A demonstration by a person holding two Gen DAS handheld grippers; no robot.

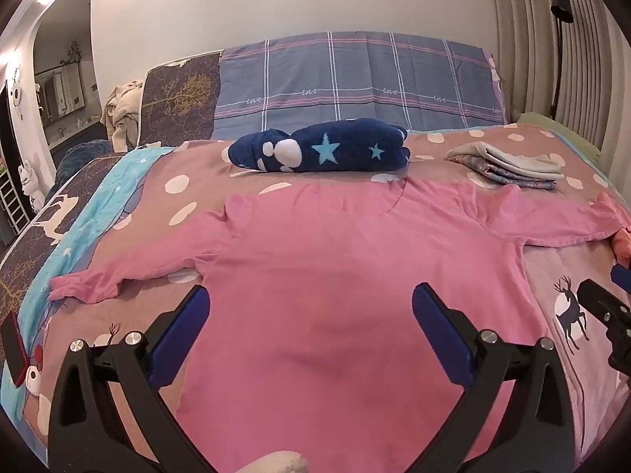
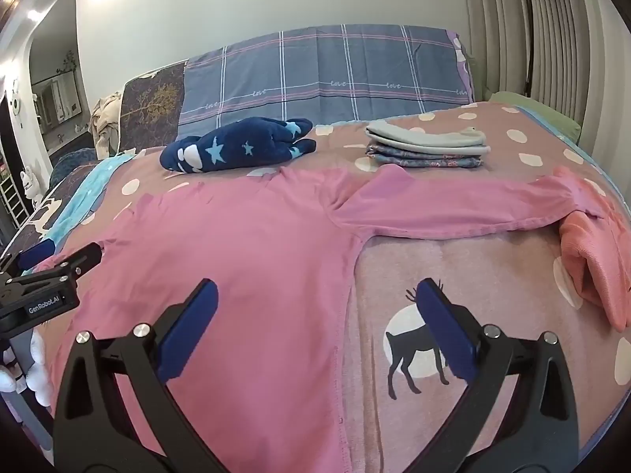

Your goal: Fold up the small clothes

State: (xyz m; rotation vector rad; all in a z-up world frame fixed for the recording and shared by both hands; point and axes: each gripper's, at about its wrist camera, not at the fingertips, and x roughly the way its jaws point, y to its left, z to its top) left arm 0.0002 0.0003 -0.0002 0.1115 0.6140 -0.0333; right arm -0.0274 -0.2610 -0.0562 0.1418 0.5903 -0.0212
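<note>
- Bed (image 1: pixel 130 236): fills both views; cover is dusty pink with white dots and a deer-on-moon print (image 2: pixel 414 351). Blue strip with white stars runs along its left edge.
- Headboard (image 1: pixel 355 82): draped in grey-blue plaid cloth with pink and white lines; a dark panel with gold tree print sits to its left.
- Shirt (image 1: pixel 335 276): pink, long-sleeved, laid flat on the cover, both sleeves spread out to the sides. Neck end lies toward the headboard, hem toward the cameras. Right sleeve cuff lies on top of the coral cloth.
- Left gripper (image 1: pixel 309 307): jaws wide apart, hovering over the shirt body, nothing between the blue pads. Whether the tips touch the fabric cannot be told.
- Right gripper (image 2: pixel 315 301): jaws wide apart, straddling the shirt's right side seam; one finger over pink fabric, the other over the deer print. Nothing clamped.
- Plush (image 1: pixel 319 148): navy with light-blue stars and white patches, lying on its side beyond the shirt's neck, near the headboard.
- Stack (image 2: pixel 428 149): folded clothes, grey pieces over blue patterned ones, on the cover right of the plush, just beyond the right sleeve.
- Coral cloth (image 2: pixel 595 272): bunched at the bed's right edge, touching the right cuff.
- Lamp (image 1: pixel 562 39): black floor lamp by the ribbed wall, back right.
</note>
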